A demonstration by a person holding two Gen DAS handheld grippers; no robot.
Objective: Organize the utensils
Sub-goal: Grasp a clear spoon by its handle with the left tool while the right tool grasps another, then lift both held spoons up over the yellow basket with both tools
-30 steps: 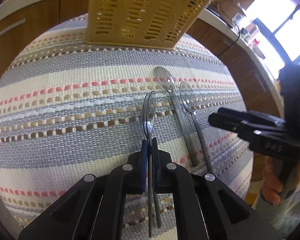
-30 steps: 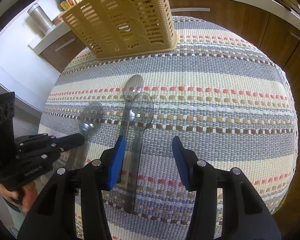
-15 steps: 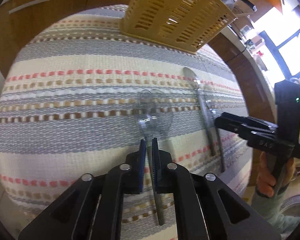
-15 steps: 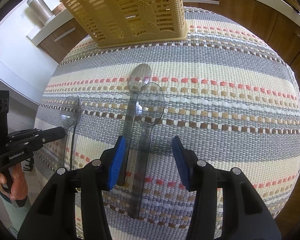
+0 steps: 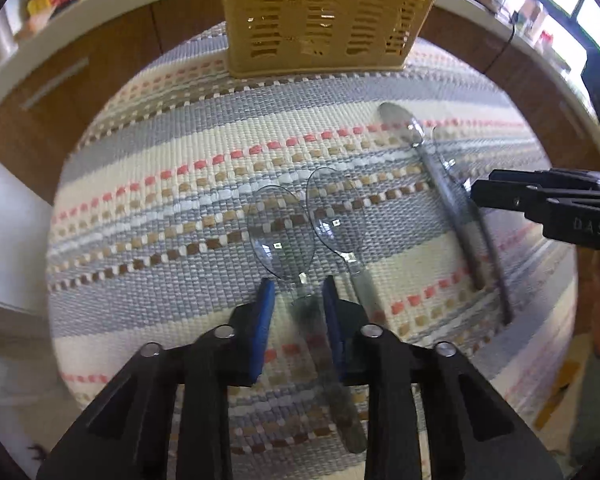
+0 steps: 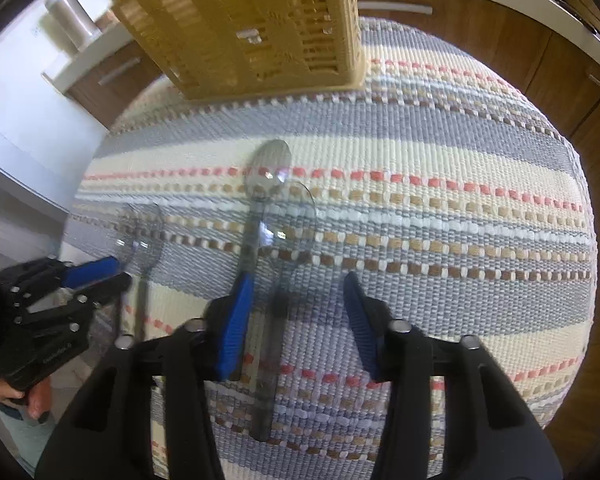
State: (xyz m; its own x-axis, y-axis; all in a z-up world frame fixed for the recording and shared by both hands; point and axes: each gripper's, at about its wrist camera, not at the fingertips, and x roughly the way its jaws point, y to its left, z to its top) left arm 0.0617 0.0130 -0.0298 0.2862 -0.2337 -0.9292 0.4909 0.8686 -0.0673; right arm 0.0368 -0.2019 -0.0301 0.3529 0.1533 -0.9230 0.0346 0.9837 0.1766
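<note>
A: Daylight?
B: Yes, bright, from the window at upper right, blown out white.
A: Sharpness?
B: Strong fisheye bending with dark corners; the basket is motion-blurred, and small glints sit on the clear spoons.

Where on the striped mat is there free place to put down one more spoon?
The mat is bare right of the spoon pair, out to its right edge, and in the strip between basket and spoons. In the left view, bare left of the clear spoons. The middle, between both grippers, is crowded.
</note>
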